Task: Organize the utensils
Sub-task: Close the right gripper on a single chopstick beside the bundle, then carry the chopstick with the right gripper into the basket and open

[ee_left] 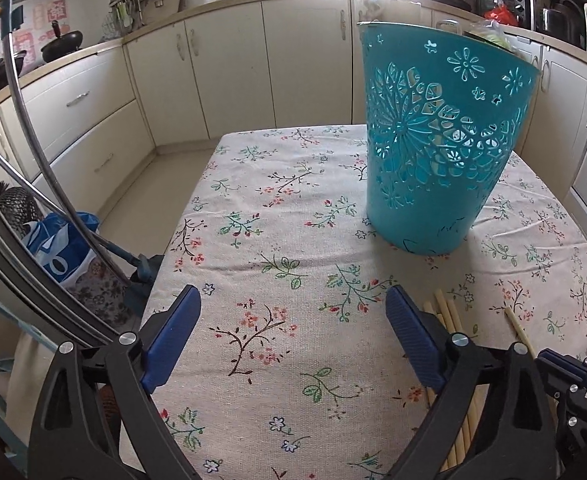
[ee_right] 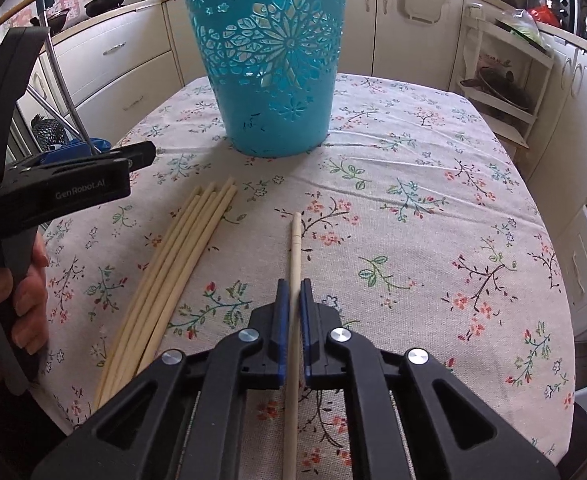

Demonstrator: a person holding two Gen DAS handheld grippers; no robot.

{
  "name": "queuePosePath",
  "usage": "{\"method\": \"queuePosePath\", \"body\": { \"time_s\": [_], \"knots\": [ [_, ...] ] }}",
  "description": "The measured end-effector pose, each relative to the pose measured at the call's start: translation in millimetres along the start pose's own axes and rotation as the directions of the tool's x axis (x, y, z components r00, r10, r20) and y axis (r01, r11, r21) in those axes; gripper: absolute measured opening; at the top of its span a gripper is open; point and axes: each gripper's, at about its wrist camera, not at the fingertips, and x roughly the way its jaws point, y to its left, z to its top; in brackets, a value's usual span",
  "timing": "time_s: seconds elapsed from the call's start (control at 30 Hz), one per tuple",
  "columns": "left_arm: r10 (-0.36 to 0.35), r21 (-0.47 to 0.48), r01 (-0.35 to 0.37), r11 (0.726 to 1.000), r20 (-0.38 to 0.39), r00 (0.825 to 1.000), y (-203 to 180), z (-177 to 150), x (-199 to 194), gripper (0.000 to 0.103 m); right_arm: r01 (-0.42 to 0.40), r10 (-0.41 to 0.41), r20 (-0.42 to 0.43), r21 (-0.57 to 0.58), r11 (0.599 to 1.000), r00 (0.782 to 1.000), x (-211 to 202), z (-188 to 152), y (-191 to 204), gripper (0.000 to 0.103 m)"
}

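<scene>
Right gripper: your blue pads are clamped on a single chopstick, its tip pointing ahead toward the bucket; only the right wrist view shows this grip
Left gripper: your jaws stand wide apart over bare tablecloth, nothing between them
Your left hand: seen only from the right wrist, wrapped round the black handle at the table's left edge
Chopstick bundle: lying loose on the cloth just left of the held stick; the left wrist view catches only its tips past the right finger
Teal bucket: upright further back on the table, well apart from the sticks
Cabinets: behind everything
</scene>
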Motion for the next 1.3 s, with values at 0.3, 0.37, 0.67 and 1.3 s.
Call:
{"method": "queuePosePath", "body": {
  "time_s": [0.3,0.37,0.67,1.3],
  "knots": [
    [-0.016,-0.028,0.015,0.999,-0.05,0.999,4.1,-1.5,7.9,0.095,-0.205,0.179,0.156,0.171,0.964,0.971,-50.1,26.8,-21.9,0.006],
    [-0.019,-0.045,0.016,0.999,-0.066,0.998,6.6,-2.0,11.0,0.095,-0.264,0.218,0.226,0.199,0.944,0.949,-70.0,42.1,-26.9,0.006],
    [-0.052,-0.098,0.044,0.994,-0.072,0.996,16.2,-3.4,13.4,0.095,-0.381,0.251,0.493,0.181,0.907,0.833,-122.3,150.6,-24.4,0.006],
    [-0.084,-0.107,0.077,0.991,-0.069,0.994,18.7,-3.2,14.0,0.095,-0.187,0.03,0.453,0.307,0.933,0.891,-19.9,250.8,-24.2,0.006]
  ]
}}
